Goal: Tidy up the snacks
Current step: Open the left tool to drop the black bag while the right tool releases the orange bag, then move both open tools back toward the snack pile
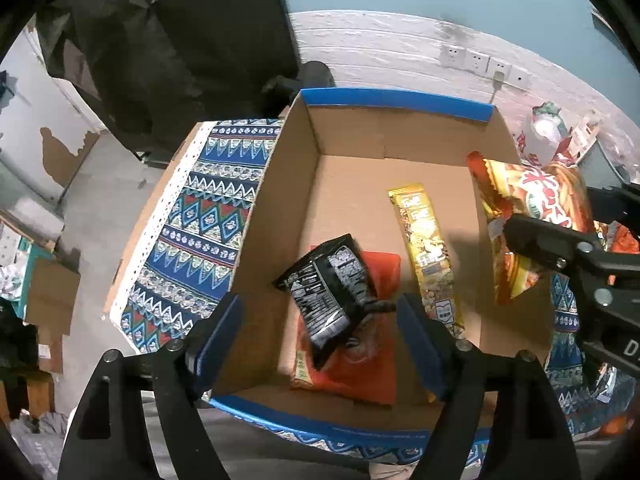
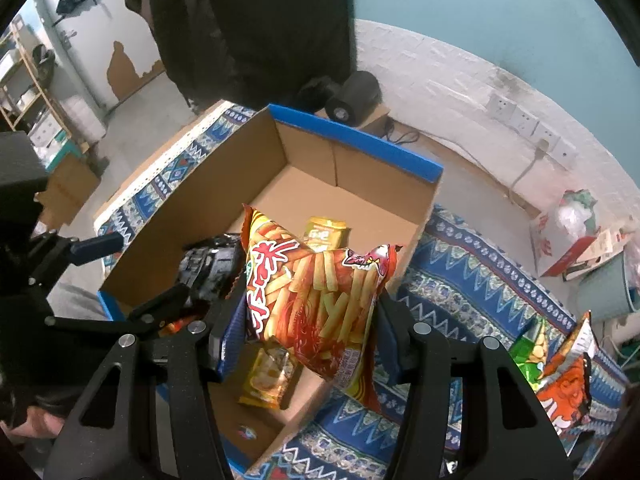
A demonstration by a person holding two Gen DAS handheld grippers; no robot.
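Observation:
An open cardboard box [image 1: 396,100] with a blue-taped rim stands on a patterned cloth. Inside it lie an orange packet [image 1: 360,360] and a long yellow packet [image 1: 424,248]. A black packet [image 1: 332,292] rests tilted on the orange one. My left gripper [image 1: 320,304] hangs open over the box, and its blue pads stand clear of the black packet on both sides. My right gripper [image 2: 310,316] is shut on a red and yellow fries packet [image 2: 320,292], held above the box's near right corner. From the right wrist I see the left gripper [image 2: 136,276] beside the black packet [image 2: 208,264].
The blue patterned cloth [image 2: 472,264] covers the table around the box [image 2: 360,140]. A green packet [image 2: 532,352] and an orange packet [image 2: 568,392] lie on it at the right. A red and white carton [image 2: 560,236] and a black roll [image 2: 352,96] sit beyond the table.

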